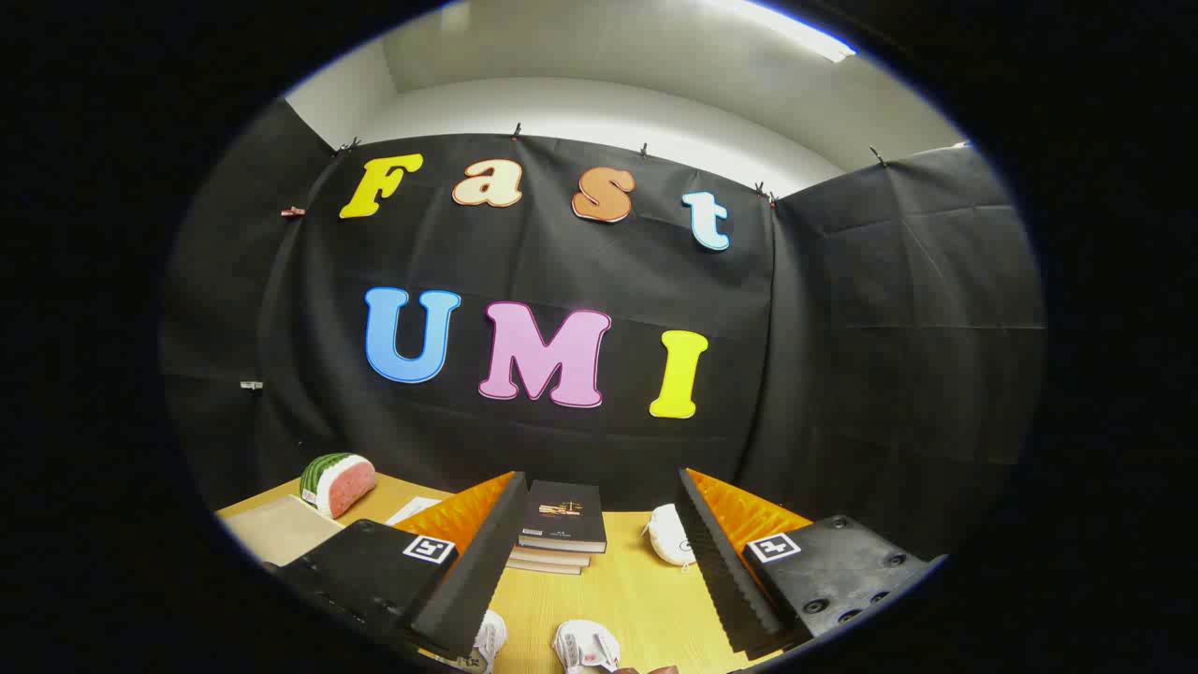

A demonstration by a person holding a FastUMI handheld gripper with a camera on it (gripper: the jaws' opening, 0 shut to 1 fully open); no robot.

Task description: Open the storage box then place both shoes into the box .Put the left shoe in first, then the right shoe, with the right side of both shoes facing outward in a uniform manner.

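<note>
Two white shoes (587, 646) lie on the desk (636, 590) nearest me, low between my fingers, touching neither. My gripper (599, 562) stands wide open, holding nothing. Beyond the fingertips: one stack of books (562, 524), one white round object (669, 534). One watermelon slice (337, 484) sits near the desk's far left corner.

Ribbed fingers (468, 571), black mounts, square tag markers.

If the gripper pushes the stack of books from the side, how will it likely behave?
The stack of books lies flat on the wooden table, so tipping seems unlikely. The top book might slide off the ones beneath. It looks stiff, probably heavy. The gripper is open, holding nothing.
</note>
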